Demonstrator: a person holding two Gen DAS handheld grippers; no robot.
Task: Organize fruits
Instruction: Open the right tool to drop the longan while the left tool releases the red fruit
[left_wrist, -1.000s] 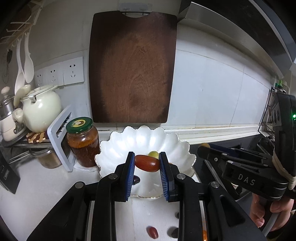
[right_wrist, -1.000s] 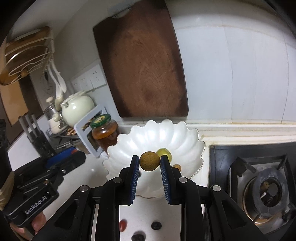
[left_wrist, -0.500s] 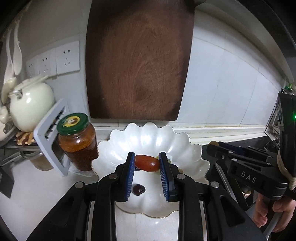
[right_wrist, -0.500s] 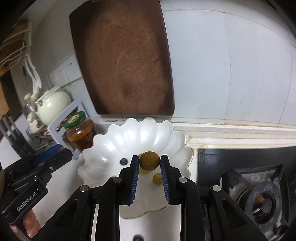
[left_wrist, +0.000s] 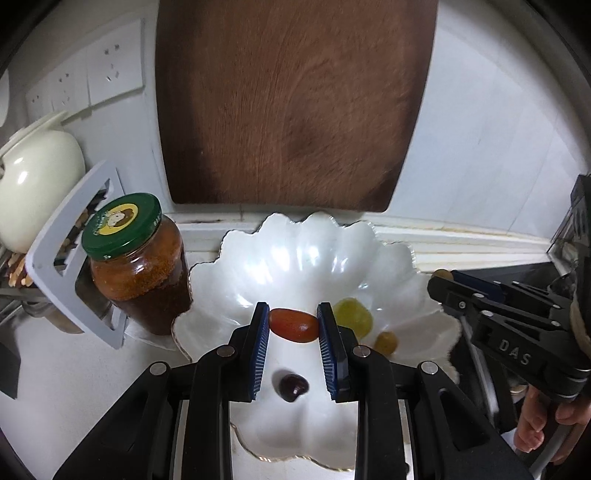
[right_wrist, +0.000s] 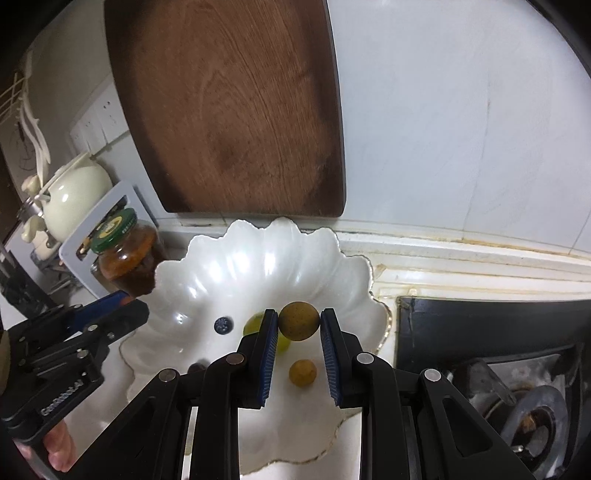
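The left gripper (left_wrist: 294, 325) clamps a red fruit (left_wrist: 294, 325) and the right gripper (right_wrist: 298, 321) a tan fruit (right_wrist: 298, 320), both above the bowl (left_wrist: 295, 258). Released from this height, either could bounce, knock the green grape (left_wrist: 352, 315), or roll over the low scalloped rim.

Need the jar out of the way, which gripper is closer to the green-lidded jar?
Left. The left gripper is just right of the jar; the right gripper is farther right, across the dish.
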